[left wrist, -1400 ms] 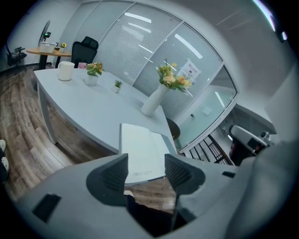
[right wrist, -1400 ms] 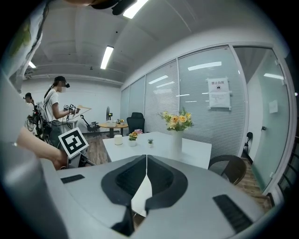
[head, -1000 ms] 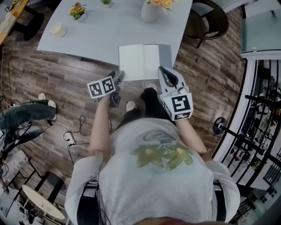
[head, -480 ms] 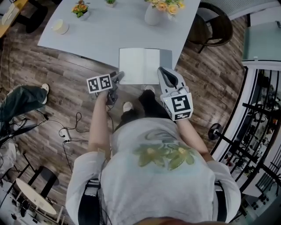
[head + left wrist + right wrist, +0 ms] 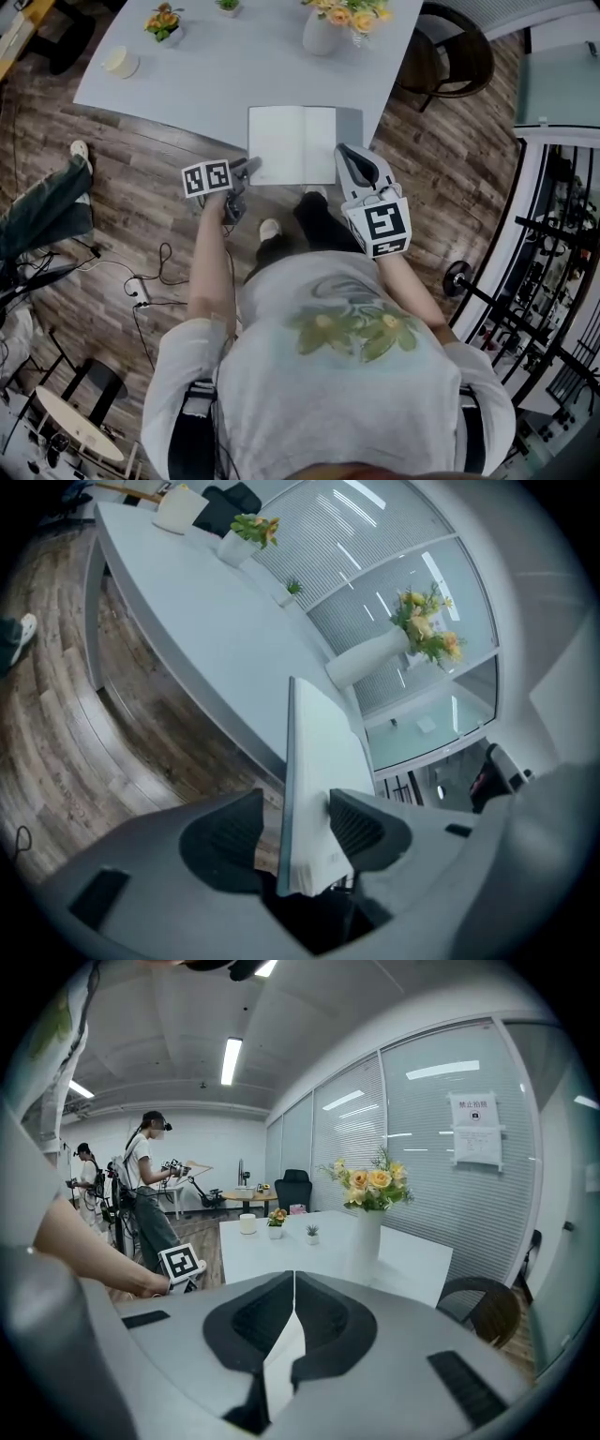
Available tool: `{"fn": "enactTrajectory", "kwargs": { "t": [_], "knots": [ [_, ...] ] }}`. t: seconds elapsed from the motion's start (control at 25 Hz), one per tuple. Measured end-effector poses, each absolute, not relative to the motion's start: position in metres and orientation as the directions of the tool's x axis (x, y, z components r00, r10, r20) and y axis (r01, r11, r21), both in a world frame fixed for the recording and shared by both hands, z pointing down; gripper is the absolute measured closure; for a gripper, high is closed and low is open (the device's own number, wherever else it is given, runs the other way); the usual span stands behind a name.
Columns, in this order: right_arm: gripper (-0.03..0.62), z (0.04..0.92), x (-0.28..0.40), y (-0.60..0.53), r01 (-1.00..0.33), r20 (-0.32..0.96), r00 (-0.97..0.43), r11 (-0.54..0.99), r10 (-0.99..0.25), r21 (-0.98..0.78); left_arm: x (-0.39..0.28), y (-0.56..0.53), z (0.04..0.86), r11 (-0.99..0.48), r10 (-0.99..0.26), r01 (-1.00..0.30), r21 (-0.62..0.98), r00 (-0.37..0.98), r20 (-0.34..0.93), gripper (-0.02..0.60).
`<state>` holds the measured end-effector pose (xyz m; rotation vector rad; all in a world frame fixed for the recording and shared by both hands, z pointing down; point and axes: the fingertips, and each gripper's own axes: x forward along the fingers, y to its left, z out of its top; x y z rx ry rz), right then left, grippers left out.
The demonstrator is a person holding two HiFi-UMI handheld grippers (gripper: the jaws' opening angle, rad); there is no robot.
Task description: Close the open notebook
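Note:
The open notebook (image 5: 291,145) lies flat with white pages up at the near edge of the grey table (image 5: 216,75). My left gripper (image 5: 251,169) is at its near left corner. In the left gripper view the notebook's edge (image 5: 319,752) stands between the jaws of the left gripper (image 5: 295,829). One pad touches the pages, and a narrow gap shows at the other. My right gripper (image 5: 345,150) hovers at the notebook's near right corner. Its jaws are together with nothing in them in the right gripper view (image 5: 292,1283).
A white vase of flowers (image 5: 323,28) stands behind the notebook; a small flower pot (image 5: 164,23) and a cup (image 5: 120,62) sit far left. A dark chair (image 5: 450,42) is at the table's right end. Cables (image 5: 150,281) and another person's legs (image 5: 47,206) are at left.
My left gripper has moved forward and left to the notebook's near left corner, taking its edge between the jaws. The right gripper has stayed in place.

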<state>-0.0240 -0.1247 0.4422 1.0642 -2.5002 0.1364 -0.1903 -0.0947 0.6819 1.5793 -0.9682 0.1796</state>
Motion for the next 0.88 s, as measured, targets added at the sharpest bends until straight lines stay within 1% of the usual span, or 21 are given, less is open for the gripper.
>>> {"fn": "enactTrajectory", "kwargs": {
  "t": [0.16, 0.4, 0.48, 0.88],
  "knots": [
    [0.574, 0.448, -0.023, -0.126, -0.712, 0.427, -0.611, 0.698, -0.667, 0.071, -0.186, -0.091, 0.688, 0.085, -0.482, -0.583, 0.808, 0.685, 0.546, 0.368],
    [0.574, 0.455, -0.019, -0.124, -0.714, 0.449, -0.603, 0.697, -0.66, 0.065, -0.182, -0.089, 0.684, 0.081, -0.512, -0.577, 0.813, 0.676, 0.53, 0.402],
    [0.574, 0.459, -0.019, -0.123, -0.714, 0.456, -0.601, 0.697, -0.656, 0.062, -0.181, -0.089, 0.681, 0.064, -0.51, -0.593, 0.802, 0.672, 0.537, 0.431],
    [0.574, 0.473, -0.019, -0.118, -0.722, 0.481, -0.595, 0.691, -0.645, 0.035, -0.183, -0.09, 0.668, 0.011, -0.504, -0.722, 0.692, 0.594, 0.628, 0.466]
  ]
}}
